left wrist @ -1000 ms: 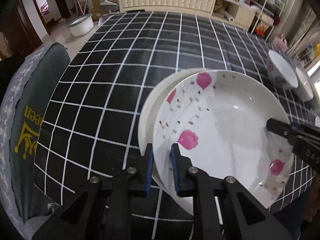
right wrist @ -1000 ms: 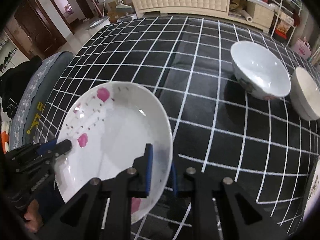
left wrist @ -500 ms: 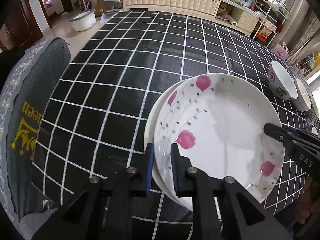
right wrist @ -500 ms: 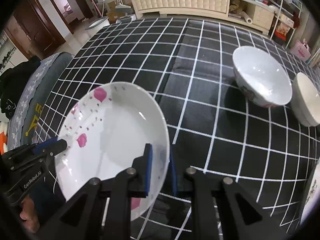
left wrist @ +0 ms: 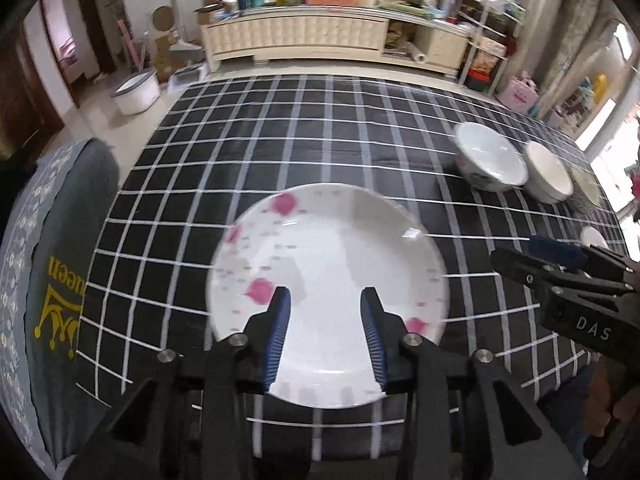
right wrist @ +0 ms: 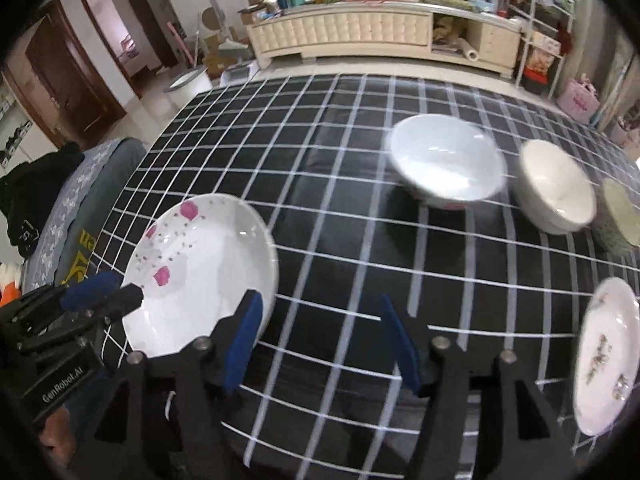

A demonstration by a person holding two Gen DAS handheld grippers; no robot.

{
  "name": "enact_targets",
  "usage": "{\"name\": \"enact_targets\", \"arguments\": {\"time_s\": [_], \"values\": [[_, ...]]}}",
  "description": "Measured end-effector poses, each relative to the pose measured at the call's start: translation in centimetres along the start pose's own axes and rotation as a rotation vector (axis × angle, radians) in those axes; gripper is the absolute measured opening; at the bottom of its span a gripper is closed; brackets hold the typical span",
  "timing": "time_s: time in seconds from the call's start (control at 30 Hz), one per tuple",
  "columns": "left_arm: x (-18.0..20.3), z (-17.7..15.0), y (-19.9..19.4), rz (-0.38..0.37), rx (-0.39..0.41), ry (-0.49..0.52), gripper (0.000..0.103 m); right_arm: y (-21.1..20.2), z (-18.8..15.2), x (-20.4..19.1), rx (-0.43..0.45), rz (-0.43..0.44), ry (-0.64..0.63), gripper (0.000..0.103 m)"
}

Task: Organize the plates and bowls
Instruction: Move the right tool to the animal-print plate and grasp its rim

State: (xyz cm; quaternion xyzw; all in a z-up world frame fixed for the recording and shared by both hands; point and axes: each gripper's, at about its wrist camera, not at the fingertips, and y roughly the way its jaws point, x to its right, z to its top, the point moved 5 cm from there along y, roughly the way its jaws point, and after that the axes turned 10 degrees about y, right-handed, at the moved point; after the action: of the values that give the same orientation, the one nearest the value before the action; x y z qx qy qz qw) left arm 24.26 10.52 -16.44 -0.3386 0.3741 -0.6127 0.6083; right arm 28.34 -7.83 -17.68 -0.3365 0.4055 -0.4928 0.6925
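Both tools have let go of the pink-flowered plate [left wrist: 332, 264]; left tool [left wrist: 325, 334] wide; right tool [right wrist: 320, 340] wide.

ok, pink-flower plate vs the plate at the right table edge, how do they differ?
The pink-flower plate carries pink blossoms; the right-edge plate has a duller, greyish sprig pattern. The pink-flower plate sits at the left, by the left gripper; the right-edge plate sits at the far right, cut off by the fisheye border. Both are white, round and flat on the checked tablecloth.
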Motion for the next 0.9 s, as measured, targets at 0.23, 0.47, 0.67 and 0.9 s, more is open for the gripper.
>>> {"name": "enact_targets", "arguments": {"time_s": [0.23,0.47,0.67,0.9], "values": [[6.8,1.9,-1.2,-0.07,0.028,0.082,0.034,-4.0,-0.6,5.1,0.048,-0.041,0.078,0.066],[14.1,3.7,-2.2,-0.151,0.056,0.207,0.04,-7.7,-1.2,11.0,0.098,-0.106,0.14,0.071],[19.9,4.9,-2.2,-0.202,0.051,0.265,0.044,-10.0,-2.3,16.2,0.121,-0.148,0.21,0.077],[26.2,5.8,-0.8,-0.238,0.037,0.353,0.044,-11.5,-3.5,22.4,0.118,-0.197,0.288,0.08]]}}
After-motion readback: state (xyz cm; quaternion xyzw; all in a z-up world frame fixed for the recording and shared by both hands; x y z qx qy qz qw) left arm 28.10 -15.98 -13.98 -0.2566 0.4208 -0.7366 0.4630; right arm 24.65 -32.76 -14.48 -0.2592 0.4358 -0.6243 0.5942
